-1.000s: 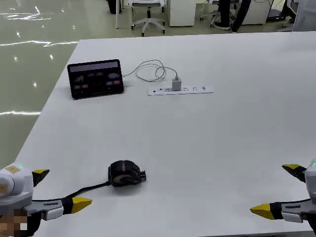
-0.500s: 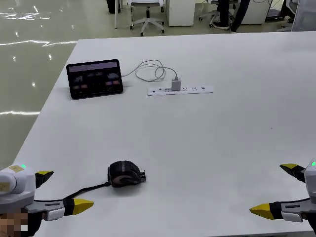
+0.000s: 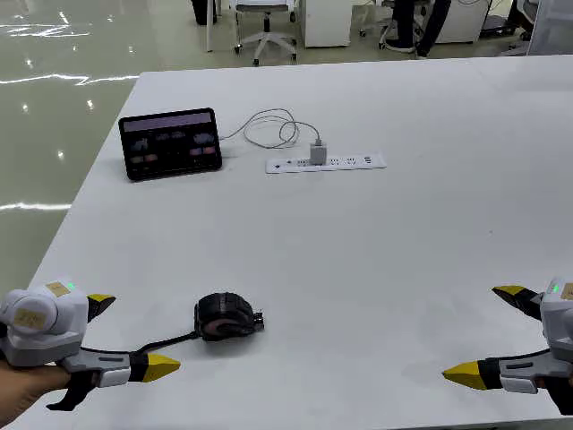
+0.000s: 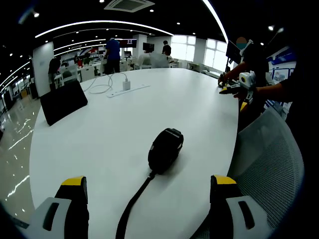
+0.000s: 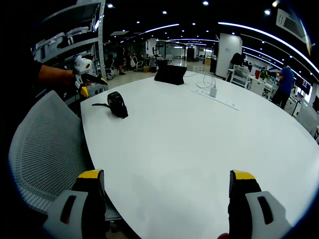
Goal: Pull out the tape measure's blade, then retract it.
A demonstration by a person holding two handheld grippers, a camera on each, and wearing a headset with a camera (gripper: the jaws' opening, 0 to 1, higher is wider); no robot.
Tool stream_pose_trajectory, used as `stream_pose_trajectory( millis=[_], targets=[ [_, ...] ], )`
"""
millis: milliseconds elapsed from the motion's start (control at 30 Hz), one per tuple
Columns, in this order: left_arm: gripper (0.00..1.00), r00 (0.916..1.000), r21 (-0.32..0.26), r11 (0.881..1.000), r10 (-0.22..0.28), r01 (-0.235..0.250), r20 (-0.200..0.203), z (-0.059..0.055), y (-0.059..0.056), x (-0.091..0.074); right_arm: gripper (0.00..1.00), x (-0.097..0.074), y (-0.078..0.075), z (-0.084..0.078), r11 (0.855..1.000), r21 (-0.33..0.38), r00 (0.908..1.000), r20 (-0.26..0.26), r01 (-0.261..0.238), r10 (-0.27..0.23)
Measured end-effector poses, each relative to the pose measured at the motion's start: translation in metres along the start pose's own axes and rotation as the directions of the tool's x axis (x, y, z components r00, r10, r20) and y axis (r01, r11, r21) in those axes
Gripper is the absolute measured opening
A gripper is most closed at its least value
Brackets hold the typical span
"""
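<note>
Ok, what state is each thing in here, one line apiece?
tape measure: blade retracted, lying on the table, not gripped
left gripper: open, empty
right gripper: open, empty
tablet: propped up, screen lit
charger: plugged into the power strip

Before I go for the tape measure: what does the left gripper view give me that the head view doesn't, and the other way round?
Left gripper view: a mesh chair back beside the table's near edge, and the ceiling lights overhead. Head view: the tablet's lit screen and the glossy floor beyond the table. Both: the tape measure, blade in, its strap trailing toward the open left claw; the power strip with a charger plugged in; and the open right claw.
</note>
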State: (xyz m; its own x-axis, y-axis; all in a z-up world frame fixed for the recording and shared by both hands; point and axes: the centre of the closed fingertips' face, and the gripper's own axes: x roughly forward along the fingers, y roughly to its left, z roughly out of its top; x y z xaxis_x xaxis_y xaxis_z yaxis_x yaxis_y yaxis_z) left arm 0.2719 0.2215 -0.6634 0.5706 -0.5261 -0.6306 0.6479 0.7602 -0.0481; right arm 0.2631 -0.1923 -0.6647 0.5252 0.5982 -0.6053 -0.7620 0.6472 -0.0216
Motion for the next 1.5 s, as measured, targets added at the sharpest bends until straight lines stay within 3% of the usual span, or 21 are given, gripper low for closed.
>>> stream_pose_trajectory(
  millis=[167,533,800,967,1200,1233,1300,1333,1367,1400,1433,1500],
  targets=[
    [0.98,0.9995,0.042,0.999,-0.027,0.028,-0.017,0.011,0.001,0.008,1.0,0.007,-0.001,0.006,1.0,-0.021,0.9998,-0.006,-0.018,0.018],
    [0.97,0.9909,0.12,0.988,-0.089,0.101,-0.102,0.018,-0.006,0.028,1.0,0.022,0.001,0.02,0.996,-0.064,0.9979,-0.023,-0.063,0.061],
    [0.91,0.9734,0.181,0.969,-0.135,0.169,-0.185,0.019,-0.013,0.05,1.0,0.039,0.009,0.025,0.988,-0.096,0.9926,-0.04,-0.118,0.114],
    [0.9,0.9569,0.239,0.947,-0.155,0.215,-0.245,0.017,-0.019,0.062,1.0,0.051,0.014,0.035,0.984,-0.101,0.9886,-0.005,-0.15,0.15],
    [0.85,0.9433,0.273,0.927,-0.178,0.256,-0.281,0.022,-0.022,0.077,1.0,0.068,0.022,0.05,0.976,-0.122,0.983,0.013,-0.18,0.183],
    [0.84,0.9401,0.285,0.921,-0.182,0.266,-0.288,0.022,-0.023,0.079,1.0,0.069,0.023,0.052,0.975,-0.124,0.9823,0.016,-0.183,0.187],
    [0.79,0.9252,0.317,0.898,-0.2,0.305,-0.322,0.021,-0.028,0.082,1.0,0.073,0.027,0.058,0.972,-0.134,0.9804,0.023,-0.191,0.196],
    [0.76,0.9169,0.35,0.88,-0.197,0.322,-0.347,0.02,-0.029,0.083,1.0,0.076,0.029,0.061,0.97,-0.14,0.9789,0.028,-0.197,0.202],
    [0.73,0.9132,0.368,0.87,-0.192,0.328,-0.359,0.02,-0.029,0.085,1.0,0.078,0.03,0.065,0.97,-0.141,0.9778,0.037,-0.199,0.206],
    [0.7,0.9104,0.367,0.868,-0.197,0.334,-0.364,0.021,-0.031,0.087,1.0,0.08,0.031,0.068,0.969,-0.14,0.9764,0.048,-0.202,0.21],
    [0.69,0.9023,0.352,0.867,-0.217,0.354,-0.372,0.022,-0.038,0.088,1.0,0.085,0.033,0.073,0.968,-0.141,0.974,0.063,-0.207,0.217],
    [0.69,0.8968,0.368,0.852,-0.227,0.372,-0.38,0.025,-0.039,0.093,0.99,0.093,0.036,0.078,0.967,-0.124,0.9687,0.082,-0.223,0.234]
  ],
)
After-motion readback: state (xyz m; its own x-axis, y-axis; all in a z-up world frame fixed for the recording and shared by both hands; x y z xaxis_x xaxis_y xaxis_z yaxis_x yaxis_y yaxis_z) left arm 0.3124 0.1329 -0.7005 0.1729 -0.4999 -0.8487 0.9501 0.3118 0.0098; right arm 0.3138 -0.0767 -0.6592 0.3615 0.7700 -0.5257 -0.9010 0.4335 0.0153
